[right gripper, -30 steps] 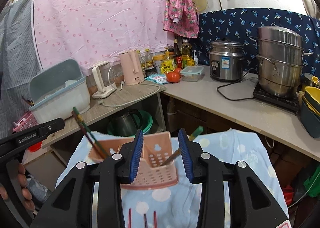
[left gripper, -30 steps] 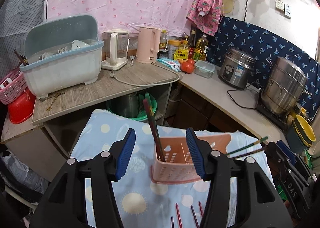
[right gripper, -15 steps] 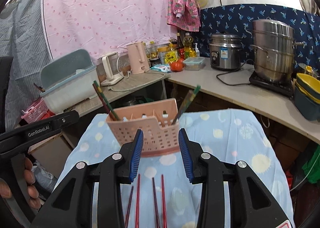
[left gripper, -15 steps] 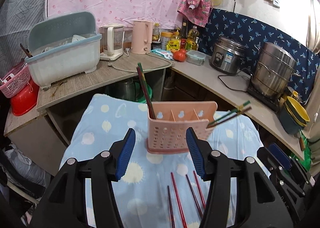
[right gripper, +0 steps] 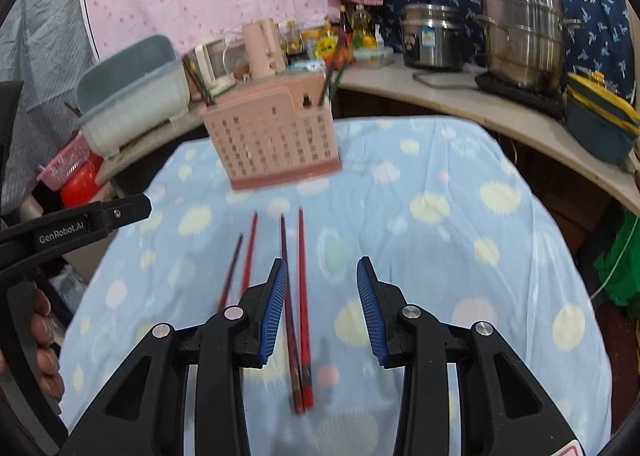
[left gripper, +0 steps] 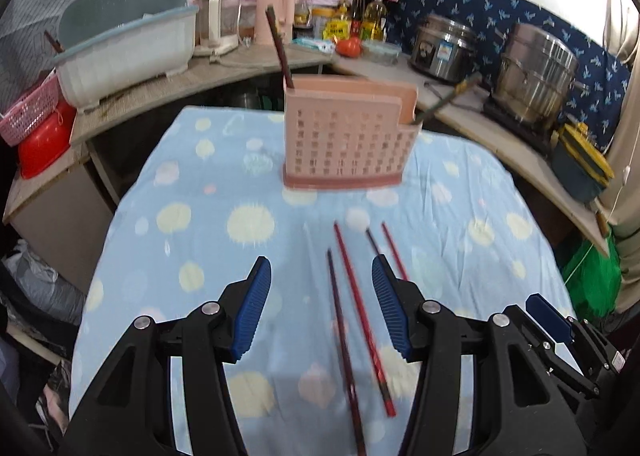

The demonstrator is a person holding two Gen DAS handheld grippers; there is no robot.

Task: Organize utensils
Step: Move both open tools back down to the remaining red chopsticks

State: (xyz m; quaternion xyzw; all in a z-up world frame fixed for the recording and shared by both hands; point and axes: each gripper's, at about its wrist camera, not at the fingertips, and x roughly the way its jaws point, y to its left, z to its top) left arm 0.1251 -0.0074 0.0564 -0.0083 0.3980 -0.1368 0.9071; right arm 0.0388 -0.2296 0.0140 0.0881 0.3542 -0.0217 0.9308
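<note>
A pink perforated utensil holder [left gripper: 344, 136] stands on the blue spotted cloth [left gripper: 200, 240]; it also shows in the right wrist view [right gripper: 276, 140]. Dark chopsticks [left gripper: 280, 48] stick out of its left end and greenish ones [left gripper: 444, 100] out of its right end. Several red and dark chopsticks [left gripper: 360, 316] lie loose on the cloth in front of it, also in the right wrist view [right gripper: 300, 312]. My left gripper [left gripper: 320, 304] is open and empty above two of them. My right gripper [right gripper: 322, 308] is open and empty, the chopstick pair by its left finger.
A counter behind holds a dish rack [left gripper: 124, 40], kettles [left gripper: 276, 16], bottles, a rice cooker [left gripper: 444, 44] and a steel pot [left gripper: 536, 76]. A pink basket and red bowl [left gripper: 36, 128] sit at the left. The table drops off at the cloth's edges.
Both grippers have pulled back from the holder toward the near side of the table and tilted down. The loose chopsticks on the cloth have come into fuller view.
</note>
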